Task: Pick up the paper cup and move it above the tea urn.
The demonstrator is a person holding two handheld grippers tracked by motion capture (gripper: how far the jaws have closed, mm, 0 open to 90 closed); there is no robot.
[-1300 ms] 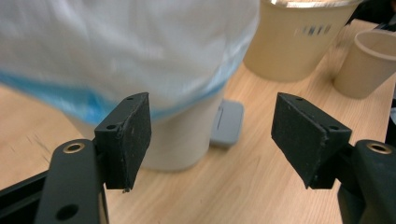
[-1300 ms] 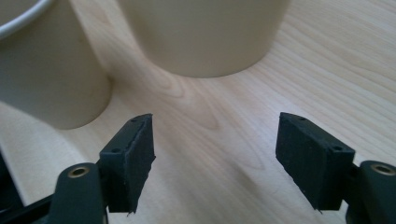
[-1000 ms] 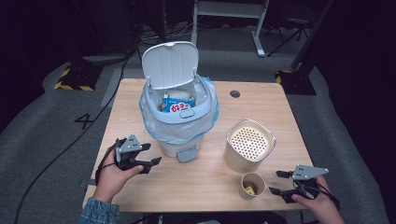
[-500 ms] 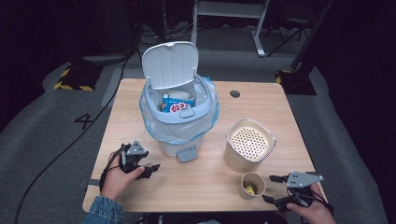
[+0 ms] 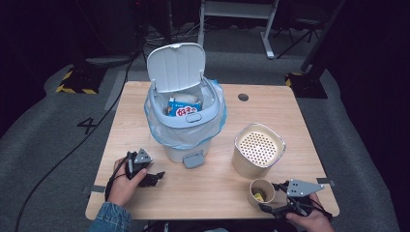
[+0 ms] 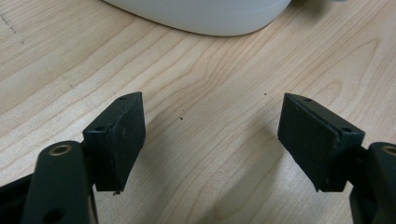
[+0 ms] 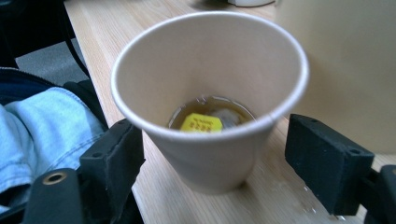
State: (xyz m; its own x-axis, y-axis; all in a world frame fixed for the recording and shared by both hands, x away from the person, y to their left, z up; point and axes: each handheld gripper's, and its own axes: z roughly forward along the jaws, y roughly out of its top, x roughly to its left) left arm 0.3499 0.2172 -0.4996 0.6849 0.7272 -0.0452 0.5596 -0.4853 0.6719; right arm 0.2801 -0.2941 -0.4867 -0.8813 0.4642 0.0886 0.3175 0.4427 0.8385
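A paper cup (image 5: 261, 192) (image 7: 210, 93) holding brown liquid and a yellow-tagged tea bag (image 7: 201, 122) stands near the table's front right edge. My right gripper (image 5: 269, 197) (image 7: 212, 123) is open around it. Its jaws have just been opening. One pad (image 7: 114, 156) sits close beside the cup's wall and the other pad (image 7: 322, 161) stands clear of it. My left gripper (image 5: 155, 178) (image 6: 212, 135) hovers low over bare wood at the front left. It is open with nothing between its pads, and its jaws have just been opening wider.
A white pedal bin (image 5: 186, 130) with a raised lid and blue liner stands mid-table, with a blue-and-white packet (image 5: 183, 111) inside. A beige canister (image 5: 258, 151) with a perforated top stands just behind the cup. The table edge (image 5: 208, 216) runs close under both hands.
My left hand has sunk toward the tabletop. My right hand has slid left along the front edge, bringing the cup between its jaws.
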